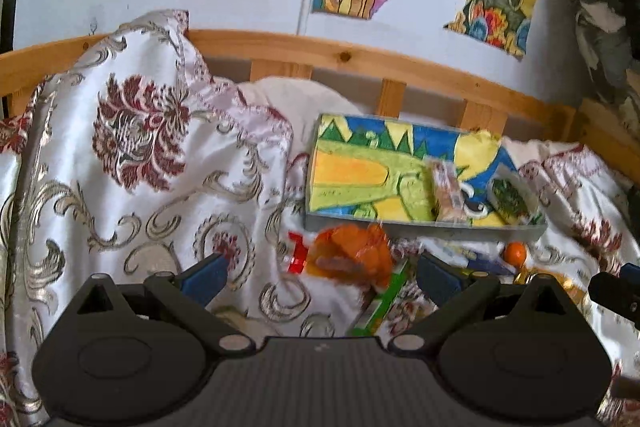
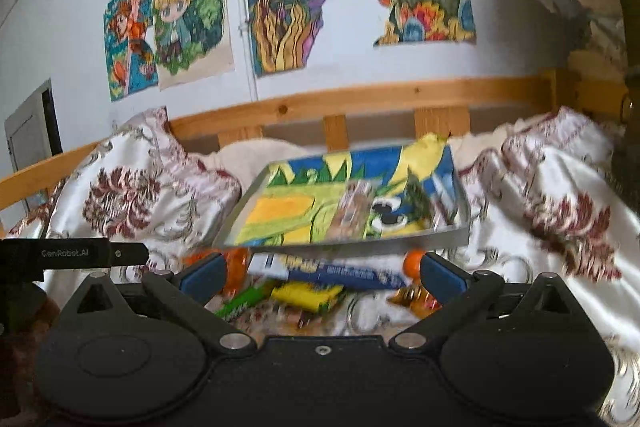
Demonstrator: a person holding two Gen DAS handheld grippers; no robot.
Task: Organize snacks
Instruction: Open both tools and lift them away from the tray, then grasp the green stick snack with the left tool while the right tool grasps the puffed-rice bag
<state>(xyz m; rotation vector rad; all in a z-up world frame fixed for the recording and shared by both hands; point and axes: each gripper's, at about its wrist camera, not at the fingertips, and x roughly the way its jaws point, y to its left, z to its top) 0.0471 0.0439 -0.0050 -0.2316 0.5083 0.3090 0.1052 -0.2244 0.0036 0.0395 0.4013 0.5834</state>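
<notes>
A shallow grey tray (image 1: pixel 424 229) lined with a colourful drawing lies on the bed; it also shows in the right wrist view (image 2: pixel 344 241). In it lie a brown snack pack (image 1: pixel 448 193) (image 2: pixel 352 211) and a green-printed packet (image 1: pixel 514 195). In front of the tray lie loose snacks: an orange bag (image 1: pixel 352 259), a green stick pack (image 1: pixel 380 307) (image 2: pixel 240 301), a blue box (image 2: pixel 344 275), a yellow pack (image 2: pixel 306 295) and a small orange ball (image 1: pixel 516 251) (image 2: pixel 412 261). My left gripper (image 1: pixel 322 277) is open and empty above the orange bag. My right gripper (image 2: pixel 320 277) is open and empty over the snack pile.
The bed has a white floral cover (image 1: pixel 132 155) bunched up high on the left. A wooden rail (image 1: pixel 360 61) (image 2: pixel 360 99) runs behind the tray against a wall with drawings. The other gripper's body shows at the right edge (image 1: pixel 616 291) and at the left edge (image 2: pixel 72 255).
</notes>
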